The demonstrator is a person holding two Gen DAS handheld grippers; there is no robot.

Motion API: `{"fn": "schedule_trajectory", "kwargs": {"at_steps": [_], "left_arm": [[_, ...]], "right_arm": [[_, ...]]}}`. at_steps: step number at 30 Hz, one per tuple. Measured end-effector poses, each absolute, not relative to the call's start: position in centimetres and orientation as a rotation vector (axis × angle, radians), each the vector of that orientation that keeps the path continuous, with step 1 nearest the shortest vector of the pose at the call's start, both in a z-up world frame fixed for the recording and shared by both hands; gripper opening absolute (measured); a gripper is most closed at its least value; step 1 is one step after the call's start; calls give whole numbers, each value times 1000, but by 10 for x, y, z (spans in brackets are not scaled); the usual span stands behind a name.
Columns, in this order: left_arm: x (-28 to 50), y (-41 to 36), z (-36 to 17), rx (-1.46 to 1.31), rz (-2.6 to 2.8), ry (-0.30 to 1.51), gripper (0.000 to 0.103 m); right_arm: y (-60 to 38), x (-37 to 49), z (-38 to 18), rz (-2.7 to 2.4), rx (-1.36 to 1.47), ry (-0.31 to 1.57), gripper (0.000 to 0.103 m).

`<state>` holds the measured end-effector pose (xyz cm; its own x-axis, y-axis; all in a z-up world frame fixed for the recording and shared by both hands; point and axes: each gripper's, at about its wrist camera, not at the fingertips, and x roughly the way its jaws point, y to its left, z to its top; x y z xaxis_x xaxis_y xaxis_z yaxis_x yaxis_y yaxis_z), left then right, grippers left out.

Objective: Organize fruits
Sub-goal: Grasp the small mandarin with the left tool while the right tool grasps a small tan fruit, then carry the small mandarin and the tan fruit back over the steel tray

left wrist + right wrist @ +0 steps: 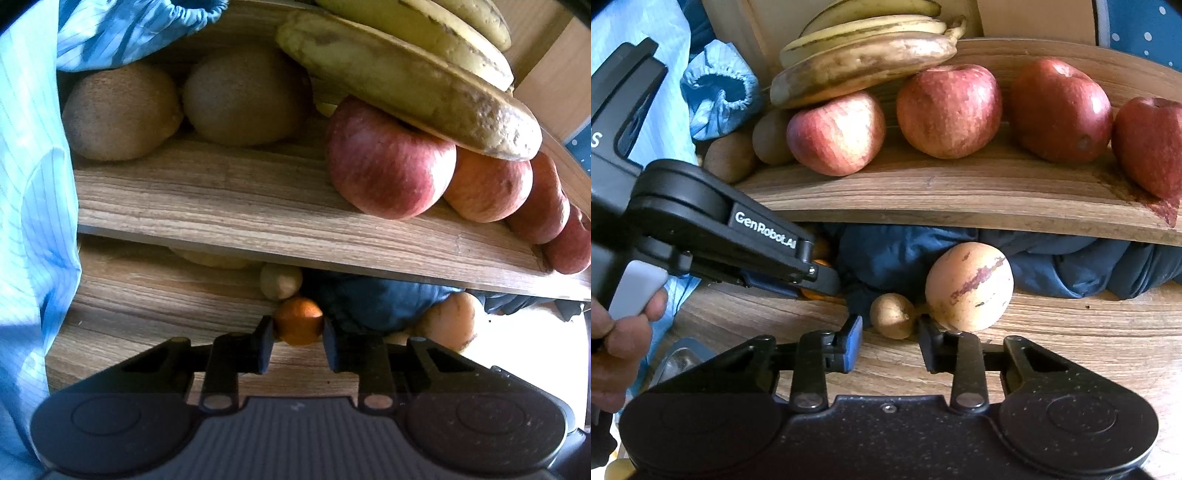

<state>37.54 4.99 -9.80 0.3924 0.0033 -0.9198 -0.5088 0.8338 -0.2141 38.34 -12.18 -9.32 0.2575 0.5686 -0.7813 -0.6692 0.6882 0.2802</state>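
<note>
In the left wrist view my left gripper (298, 326) is shut on a small orange (299, 319) that sits on the wooden tabletop (147, 302) under the shelf board. The right wrist view shows the same gripper (822, 280) from the side, with the orange (822, 263) peeking past its fingers. My right gripper (890, 325) is shut on a small tan fruit (892, 314), which lies against a pale yellow melon with purple streaks (969, 286). Both grippers point down at the table.
A wooden shelf board (960, 192) above the table carries kiwis (122, 110), red apples (949, 107) and bananas (864, 55). Dark blue cloth (897, 254) lies beneath it. Another small tan fruit (280, 281) sits behind the orange. A light blue sleeve (33, 184) fills the left; a hand (620, 332) grips the left tool.
</note>
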Motion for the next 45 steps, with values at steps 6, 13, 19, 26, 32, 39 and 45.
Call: {"fn": "schedule_trajectory", "kwargs": {"at_steps": [6,13,19,26,32,39,45], "left_arm": [[365,53,-92,-515,355,1131,30],[350,47,-88,-523,356,1121,30],[336,42,-78,-528,347,1107,30],[312,39,-77,-530,337,1095,30],[297,30,-75,-524,328,1093,30],[274,23,-71,-510,320,1099,30],[252,19,-66,-496,313,1105,30]], "right_arm": [[-123,387,-94,841,-111,1007,30],[-126,381,-87,848,-111,1003,30],[-128,372,-78,853,-122,988,30],[-136,356,-68,840,-129,969,30],[-145,338,-59,833,-131,957,30],[-161,312,-51,812,-128,950,30],[-173,290,-47,788,-124,960,30]]}}
